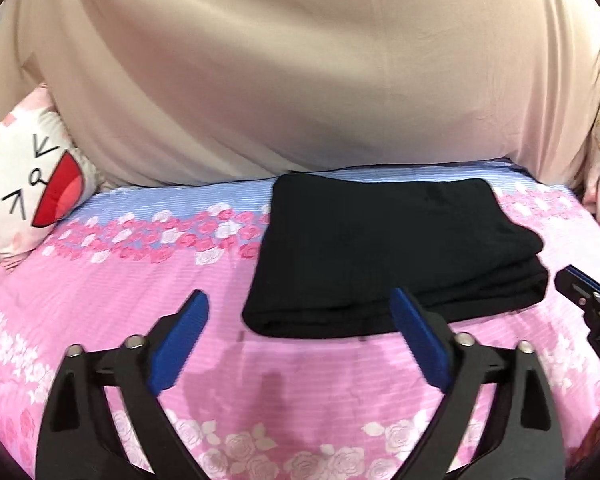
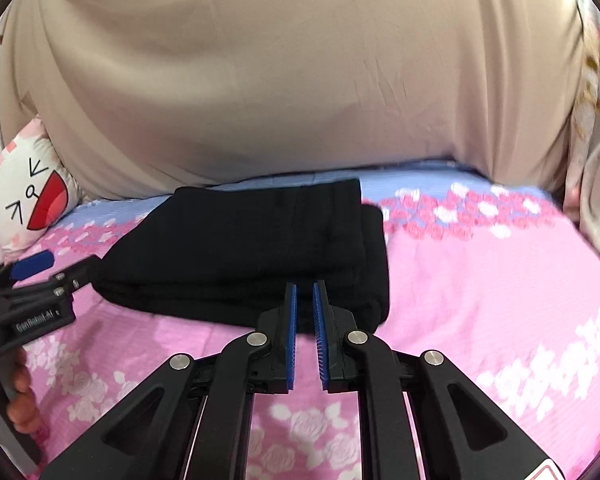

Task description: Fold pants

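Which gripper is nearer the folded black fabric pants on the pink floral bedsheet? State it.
Right, narrowly. The right gripper, nearly shut and empty, sits at the near edge of the folded black pants. The left gripper is wide open, just short of the same edge, touching nothing.

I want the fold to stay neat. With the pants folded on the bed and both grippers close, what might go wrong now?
The right gripper, nearly shut, sits at the black pants' near edge and might snag a layer. The open left gripper flanks that edge too; a nudge could skew the stack.
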Motion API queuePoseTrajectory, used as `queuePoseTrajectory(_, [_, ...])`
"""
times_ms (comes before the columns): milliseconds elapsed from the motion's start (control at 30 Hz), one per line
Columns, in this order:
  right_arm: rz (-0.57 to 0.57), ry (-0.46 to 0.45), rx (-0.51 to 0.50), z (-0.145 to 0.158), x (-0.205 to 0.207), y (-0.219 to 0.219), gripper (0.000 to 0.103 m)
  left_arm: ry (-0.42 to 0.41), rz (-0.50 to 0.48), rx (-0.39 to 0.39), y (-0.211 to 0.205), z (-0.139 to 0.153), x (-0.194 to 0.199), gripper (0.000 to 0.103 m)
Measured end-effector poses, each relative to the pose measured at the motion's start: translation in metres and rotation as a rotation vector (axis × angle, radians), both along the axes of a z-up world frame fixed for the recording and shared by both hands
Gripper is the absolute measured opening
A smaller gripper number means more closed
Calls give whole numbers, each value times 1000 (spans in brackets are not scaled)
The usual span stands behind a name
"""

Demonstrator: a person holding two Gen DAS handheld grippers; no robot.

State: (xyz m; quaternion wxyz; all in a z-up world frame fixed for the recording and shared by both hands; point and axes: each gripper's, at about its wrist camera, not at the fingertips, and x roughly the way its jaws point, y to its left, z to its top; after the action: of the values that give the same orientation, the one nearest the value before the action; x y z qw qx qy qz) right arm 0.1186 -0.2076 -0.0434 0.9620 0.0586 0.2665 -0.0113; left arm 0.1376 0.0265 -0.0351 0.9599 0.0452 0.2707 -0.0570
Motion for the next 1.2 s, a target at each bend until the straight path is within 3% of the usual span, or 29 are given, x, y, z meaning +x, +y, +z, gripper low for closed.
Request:
queuePoseTrajectory(33, [4, 13, 14, -2, -2, 0, 12, -10, 7, 9, 0, -3, -3, 91])
queuePoseTrajectory(100, [-10, 7, 9, -3, -7, 1, 26, -12, 19, 25, 0, -7, -4, 91])
queuePoseTrajectory(133, [-26, -11, 4, -1, -12, 1, 39, -4, 15, 22, 1, -9, -5, 91])
queuePoseTrajectory(167, [-38, -26, -1, 0, -17, 1, 42, 1, 14, 20, 1, -10, -5, 91])
queuePoseTrajectory(933, [-44, 14, -37, -3, -19, 0, 45, 46, 1, -7, 3, -19, -4, 93])
queuePoseTrajectory(1000, [-51, 13, -40, -2, -22, 0, 45, 35, 3, -16, 7, -15, -7, 93])
queuePoseTrajectory(1100, [-40, 36, -17, -2, -27, -4, 46, 58, -19, -96, 25, -4, -9, 93])
queuePoseTrajectory(1167, [-19, 64, 4, 1, -22, -12, 70, 120, -45, -181, 43, 2, 2, 93])
queuePoseTrajectory(1200, [-9, 73, 11, 2, -17, -16, 73, 138, -50, -216, 48, 3, 8, 97])
